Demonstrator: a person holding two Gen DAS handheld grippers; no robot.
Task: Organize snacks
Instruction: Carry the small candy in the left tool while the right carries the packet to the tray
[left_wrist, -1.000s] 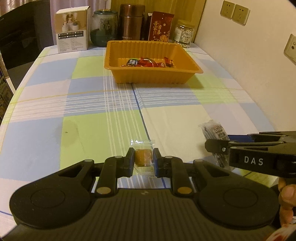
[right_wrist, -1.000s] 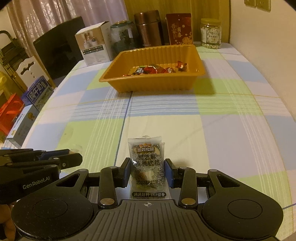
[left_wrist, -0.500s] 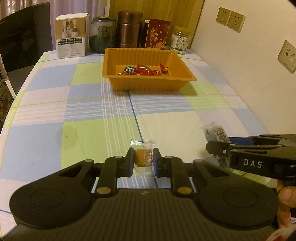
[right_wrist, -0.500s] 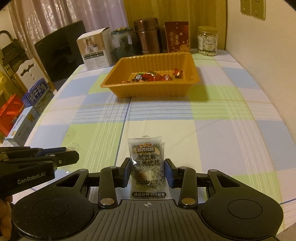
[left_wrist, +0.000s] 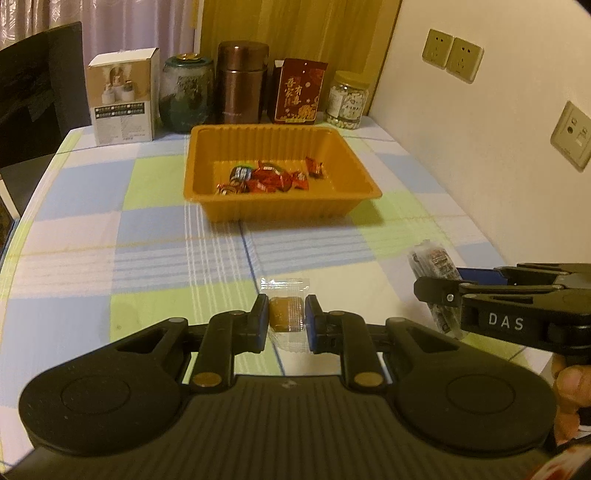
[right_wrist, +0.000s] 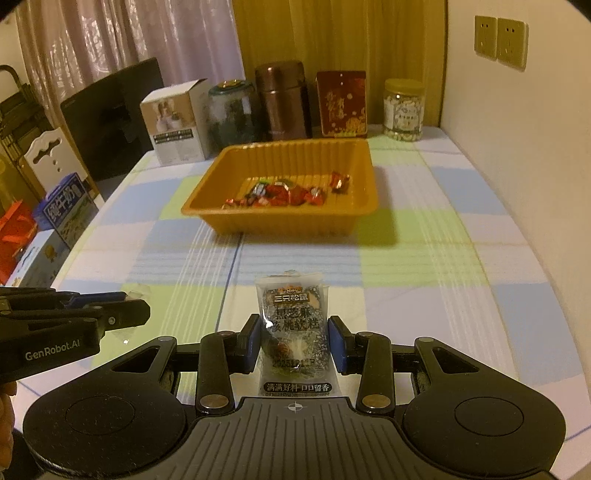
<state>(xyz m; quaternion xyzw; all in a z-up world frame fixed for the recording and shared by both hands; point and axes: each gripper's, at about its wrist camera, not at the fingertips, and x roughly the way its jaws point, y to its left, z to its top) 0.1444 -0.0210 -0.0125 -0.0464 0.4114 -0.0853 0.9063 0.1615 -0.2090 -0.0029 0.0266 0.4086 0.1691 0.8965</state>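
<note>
My left gripper (left_wrist: 286, 319) is shut on a small clear-wrapped brown candy (left_wrist: 286, 312), held above the checked tablecloth. My right gripper (right_wrist: 293, 338) is shut on a dark sesame-walnut cake packet (right_wrist: 293, 332), also held above the table. The packet shows in the left wrist view (left_wrist: 434, 266), sticking out of the right gripper (left_wrist: 436, 291). The left gripper shows at the left of the right wrist view (right_wrist: 136, 310). An orange tray (left_wrist: 280, 210) (right_wrist: 277, 225) with several red-wrapped candies (left_wrist: 269, 179) (right_wrist: 284, 194) stands farther back at the table's middle.
Along the table's back edge stand a white box (left_wrist: 122, 99), a dark glass jar (left_wrist: 186, 96), a brown canister (left_wrist: 242, 83), a red box (left_wrist: 299, 92) and a clear jar (left_wrist: 347, 101). A wall (left_wrist: 480, 147) runs along the right. Boxes (right_wrist: 55, 221) sit off the table's left.
Both grippers have risen with their snacks still held; the tray's inside shows more from above. Each grip is unchanged.
</note>
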